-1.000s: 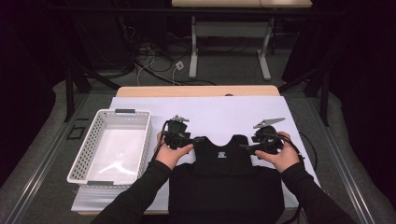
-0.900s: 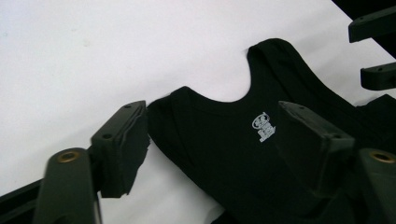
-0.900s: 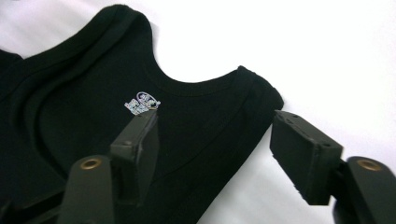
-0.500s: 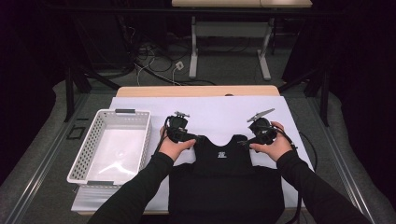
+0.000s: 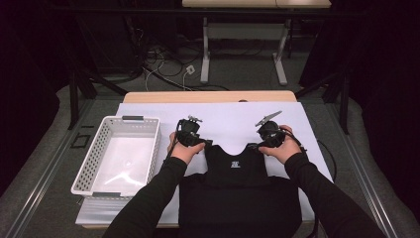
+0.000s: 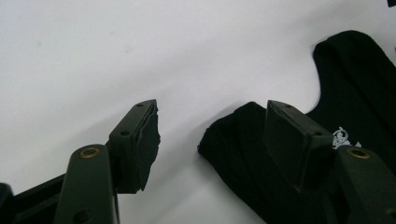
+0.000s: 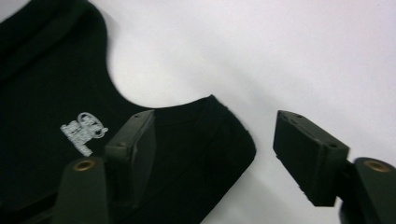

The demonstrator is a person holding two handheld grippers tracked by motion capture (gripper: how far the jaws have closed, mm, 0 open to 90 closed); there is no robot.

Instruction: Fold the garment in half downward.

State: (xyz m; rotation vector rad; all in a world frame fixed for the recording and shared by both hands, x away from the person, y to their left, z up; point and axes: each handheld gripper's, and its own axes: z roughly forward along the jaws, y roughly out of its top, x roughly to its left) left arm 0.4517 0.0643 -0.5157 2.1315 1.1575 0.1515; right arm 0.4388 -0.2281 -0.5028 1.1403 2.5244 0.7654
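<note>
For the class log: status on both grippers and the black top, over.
Left gripper and right gripper open, jaws just closing, a shoulder strap between each pair. Black top flat on white sheet. Basket aside, nothing blocking.

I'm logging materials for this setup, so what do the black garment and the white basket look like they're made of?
The black garment looks like soft knit fabric, matte: ribbing runs along its shoulder strap, and a small white print sits below the neckline. The white basket looks like rigid moulded plastic, slightly glossy, its walls perforated in a regular grid; the exact plastic can't be told.
</note>
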